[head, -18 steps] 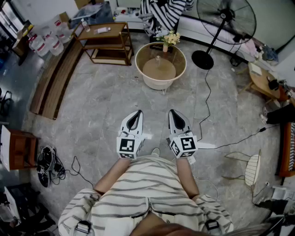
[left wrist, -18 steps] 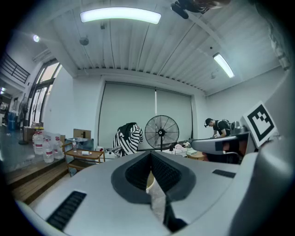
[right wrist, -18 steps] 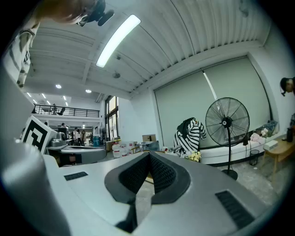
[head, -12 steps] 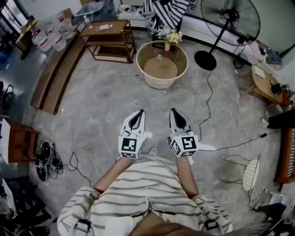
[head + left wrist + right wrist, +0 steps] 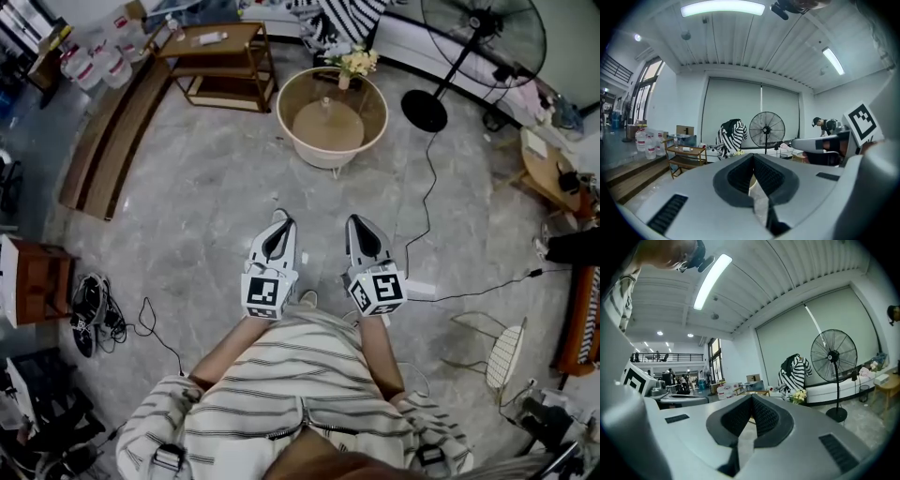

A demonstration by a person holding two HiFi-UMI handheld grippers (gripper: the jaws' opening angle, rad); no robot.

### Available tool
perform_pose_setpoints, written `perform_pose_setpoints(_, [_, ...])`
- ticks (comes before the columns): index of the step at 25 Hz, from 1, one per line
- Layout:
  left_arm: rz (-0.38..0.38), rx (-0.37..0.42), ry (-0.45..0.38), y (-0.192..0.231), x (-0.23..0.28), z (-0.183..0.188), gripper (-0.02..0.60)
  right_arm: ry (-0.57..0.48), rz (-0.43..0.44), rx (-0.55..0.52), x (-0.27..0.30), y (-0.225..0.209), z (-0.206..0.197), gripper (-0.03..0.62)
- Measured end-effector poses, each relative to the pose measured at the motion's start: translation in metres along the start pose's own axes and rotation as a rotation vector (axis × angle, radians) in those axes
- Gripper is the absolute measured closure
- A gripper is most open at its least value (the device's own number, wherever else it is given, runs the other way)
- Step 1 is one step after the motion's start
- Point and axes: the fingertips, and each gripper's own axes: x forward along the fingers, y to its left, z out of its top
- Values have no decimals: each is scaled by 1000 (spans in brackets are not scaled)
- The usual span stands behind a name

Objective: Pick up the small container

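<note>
My left gripper [image 5: 279, 226] and right gripper [image 5: 359, 225] are held side by side at waist height over the grey stone floor, both shut with nothing between their jaws. In the left gripper view the left gripper [image 5: 753, 158] has its dark pads meeting at the tips; the right gripper [image 5: 751, 400] looks the same in its own view. Ahead stands a round beige table [image 5: 374, 134] with a small pale object [image 5: 325, 101] at its middle, too small to make out. A vase of flowers [image 5: 349, 66] stands at the table's far rim. Both grippers are well short of the table.
A wooden shelf table [image 5: 217, 58] with a white item on top stands at the back left, water jugs [image 5: 92, 62] beside it. A standing fan [image 5: 478, 42] is at the back right, its cable [image 5: 427, 211] trailing across the floor. Shoes [image 5: 90, 323] lie left; a wire chair [image 5: 506, 356] stands right.
The whole view has shifted a little: the round table and fan now sit higher and slightly right in the head view. Both grippers stay shut and side by side.
</note>
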Motion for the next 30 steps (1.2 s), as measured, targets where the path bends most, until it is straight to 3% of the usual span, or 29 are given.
perform_pose_setpoints(5, [-17,-26,-12,21,51,1,583,9,-22,-19,41,-31,0,599])
perform_pose_setpoints(10, [-36,-36,7,66,131,2,583,8,-55,-21,117,-70,7,592])
perform_pose_setpoints(22, [-160,-31,30,181,322,64,583,33,-150,12,322,-148,56,589])
perform_pose_setpoints(30, [-223,-17,58,220,416,72,583,62,-185,36,404,-191,59,589])
